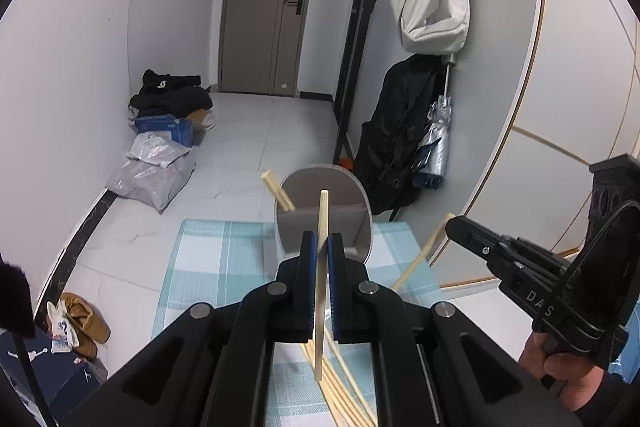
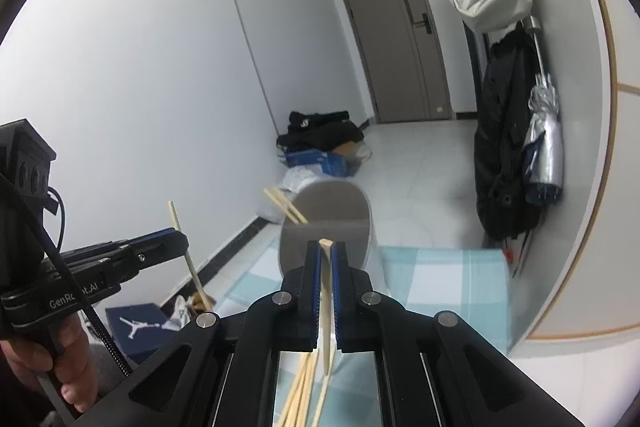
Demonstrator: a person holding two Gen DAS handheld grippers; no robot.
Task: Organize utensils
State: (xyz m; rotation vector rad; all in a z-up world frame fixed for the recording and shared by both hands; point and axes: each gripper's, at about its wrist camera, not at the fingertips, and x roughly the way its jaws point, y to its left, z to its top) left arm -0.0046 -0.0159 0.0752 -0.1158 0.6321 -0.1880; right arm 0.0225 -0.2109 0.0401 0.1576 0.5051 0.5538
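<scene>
So each gripper has one chopstick pinched. The left gripper (image 1: 323, 247) has its fingers (image 1: 307, 259) closed tight on a pale wooden chopstick (image 1: 321, 283) that stands nearly upright between the blue pads, top end poking above the fingertips, bottom end hanging below them. Same deal on the other side: the right gripper (image 2: 326, 255) is clamped on its own chopstick (image 2: 326, 307), whose top end only just clears the fingers (image 2: 340, 267).

Right beyond both sets of fingertips sits a grey holder (image 1: 324, 215) with a divider across its mouth. Two more chopsticks (image 2: 286, 205) already lean out of its far-left compartment. Below and behind the fingers, a loose bunch of chopsticks (image 1: 340, 387) lies fanned out on the bench, which is covered with a teal-and-white checked cloth (image 1: 208, 259).

In the left wrist view the right gripper shows up off to the right with its stick slanting down, a hand (image 1: 560, 367) wrapped around the grip.

Further out: white tiled floor (image 1: 248, 147), a pile of bags and a blue box (image 1: 164, 127) by the left wall, a grey door (image 1: 268, 7) at the end, and a white bag (image 1: 432, 7), dark coat and folded umbrella (image 1: 436, 139) hanging on the right.
</scene>
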